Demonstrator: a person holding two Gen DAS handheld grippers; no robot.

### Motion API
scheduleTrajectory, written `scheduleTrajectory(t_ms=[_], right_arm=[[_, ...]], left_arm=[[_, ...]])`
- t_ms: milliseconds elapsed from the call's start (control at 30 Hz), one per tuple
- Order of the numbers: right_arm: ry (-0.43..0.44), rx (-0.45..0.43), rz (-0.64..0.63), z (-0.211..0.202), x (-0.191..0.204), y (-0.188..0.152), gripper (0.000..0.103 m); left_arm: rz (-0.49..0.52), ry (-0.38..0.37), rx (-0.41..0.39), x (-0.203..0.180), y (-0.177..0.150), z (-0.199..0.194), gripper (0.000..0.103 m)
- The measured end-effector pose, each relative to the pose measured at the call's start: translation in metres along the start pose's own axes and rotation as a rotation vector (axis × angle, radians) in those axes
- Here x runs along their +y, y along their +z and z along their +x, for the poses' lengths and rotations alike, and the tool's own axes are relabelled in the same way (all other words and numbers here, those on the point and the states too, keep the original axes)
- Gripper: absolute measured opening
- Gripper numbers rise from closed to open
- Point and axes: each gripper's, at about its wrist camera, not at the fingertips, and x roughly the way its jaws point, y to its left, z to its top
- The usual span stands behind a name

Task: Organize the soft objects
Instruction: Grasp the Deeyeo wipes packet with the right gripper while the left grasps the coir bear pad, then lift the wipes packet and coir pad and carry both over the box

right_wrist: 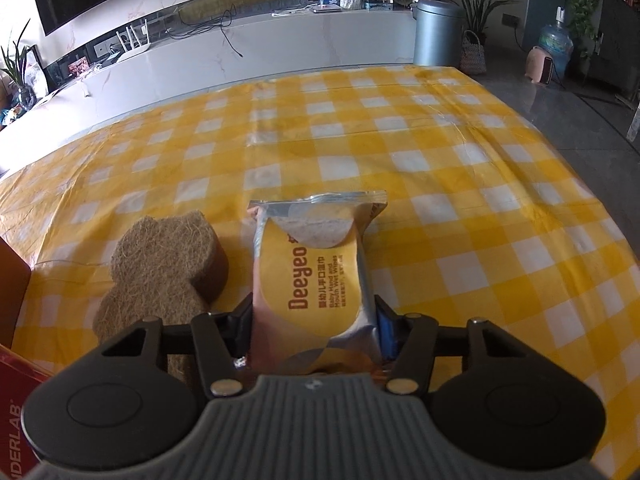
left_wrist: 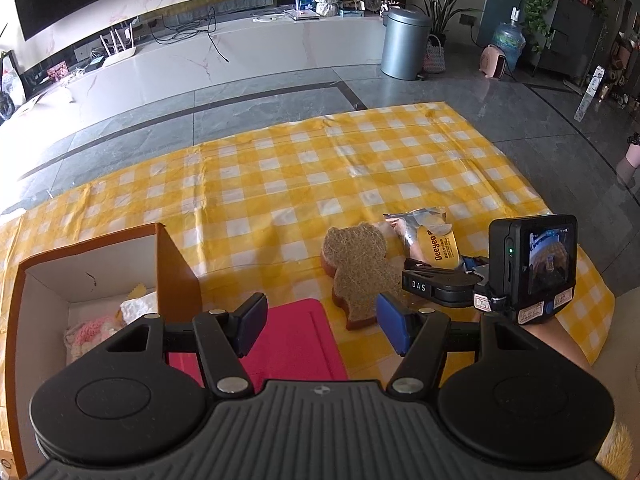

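Observation:
A yellow pack of Deeyeo wet wipes (right_wrist: 312,276) lies on the yellow checked cloth (right_wrist: 440,152). My right gripper (right_wrist: 314,326) is shut on its near end; it also shows in the left wrist view (left_wrist: 436,280), holding the pack (left_wrist: 434,240). A brown bear-shaped sponge (right_wrist: 160,276) lies just left of the pack and also shows in the left wrist view (left_wrist: 360,272). My left gripper (left_wrist: 320,320) is open and empty, above a red flat item (left_wrist: 296,340), beside an open cardboard box (left_wrist: 172,276) that holds pink and white soft things (left_wrist: 96,332).
The box stands at the left of the cloth (left_wrist: 280,168). A red box edge (right_wrist: 16,392) shows at the lower left of the right wrist view. Beyond the cloth are grey floor, a metal bin (left_wrist: 404,44) and a low TV bench (left_wrist: 200,56).

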Motion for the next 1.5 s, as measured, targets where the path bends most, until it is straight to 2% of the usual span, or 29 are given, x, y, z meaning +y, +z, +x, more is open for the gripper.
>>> scheduleTrajectory(t_ms=[300,600,700,867,933,1167,1367,1433,1500], right_arm=[[0.003,-0.029,0.093,-0.023,-0.022,0.005,0.056],[-0.014,-0.043,0.189,-0.036,-0.051,0.004,0.056],[-0.023,-0.04,0.208,-0.035,-0.056,0.003,0.056],[-0.021,-0.031,0.215,-0.033,-0.058,0.002,0.056],[-0.02,-0.028,0.217,-0.032,-0.059,0.002,0.056],[-0.015,-0.024,0.198,-0.03,-0.053,0.003,0.056],[-0.019,-0.025,0.173,-0.03,-0.049,0.003,0.056],[-0.022,-0.026,0.172,-0.03,-0.048,0.003,0.056],[-0.027,-0.027,0.167,-0.032,-0.047,0.003,0.056]], left_arm=[[0.064,0.028,0.061,-0.041,0.023,0.051,0.074],[0.086,0.042,0.22,-0.07,0.04,0.12,0.074],[0.065,0.052,0.251,-0.073,0.042,0.14,0.074],[-0.025,0.05,0.308,-0.066,0.046,0.171,0.074],[-0.032,0.058,0.293,-0.064,0.048,0.175,0.08],[-0.023,0.151,0.255,-0.061,0.052,0.183,0.082],[-0.071,0.184,0.238,-0.055,0.051,0.192,0.093],[-0.102,0.187,0.242,-0.052,0.049,0.197,0.093],[-0.088,0.181,0.235,-0.053,0.047,0.199,0.088]])
